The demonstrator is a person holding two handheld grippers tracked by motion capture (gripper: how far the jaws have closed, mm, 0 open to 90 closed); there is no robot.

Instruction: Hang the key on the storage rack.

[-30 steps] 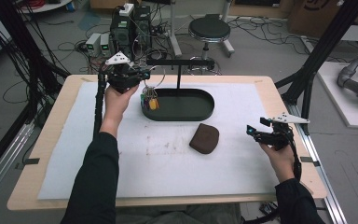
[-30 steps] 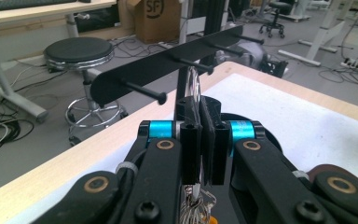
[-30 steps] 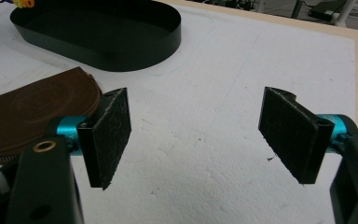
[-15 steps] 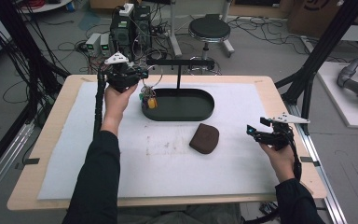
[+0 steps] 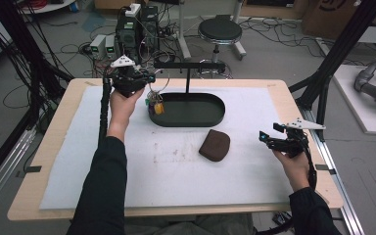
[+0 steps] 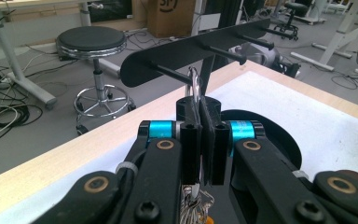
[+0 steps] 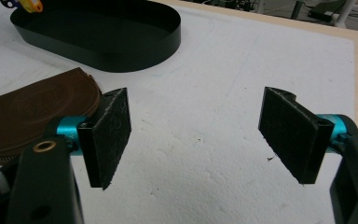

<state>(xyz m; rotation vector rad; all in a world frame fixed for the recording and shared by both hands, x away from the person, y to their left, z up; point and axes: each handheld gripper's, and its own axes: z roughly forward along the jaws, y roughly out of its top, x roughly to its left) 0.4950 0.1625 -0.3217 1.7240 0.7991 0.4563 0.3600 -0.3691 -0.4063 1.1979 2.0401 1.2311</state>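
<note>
- We see the left gripper (image 6: 200, 135) clamped tight on a key ring (image 6: 195, 84), held up at the rack (image 6: 191, 51) peg above the tray (image 5: 188, 110).
- Right gripper (image 7: 196, 135) hovers wide open, empty, over the mat (image 5: 176, 166) near the pouch (image 5: 214, 145).

One black oval tray (image 5: 196, 120), one brown pouch (image 5: 215, 145), one key bunch (image 5: 154, 104) — and two grippers, left (image 5: 144, 78) and right (image 5: 264, 137).

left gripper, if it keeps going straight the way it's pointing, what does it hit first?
Likely the first peg of the black rack. The left gripper, shut on a key ring, points right at it; the ring's top looks level with that peg. Depth is unclear.
</note>
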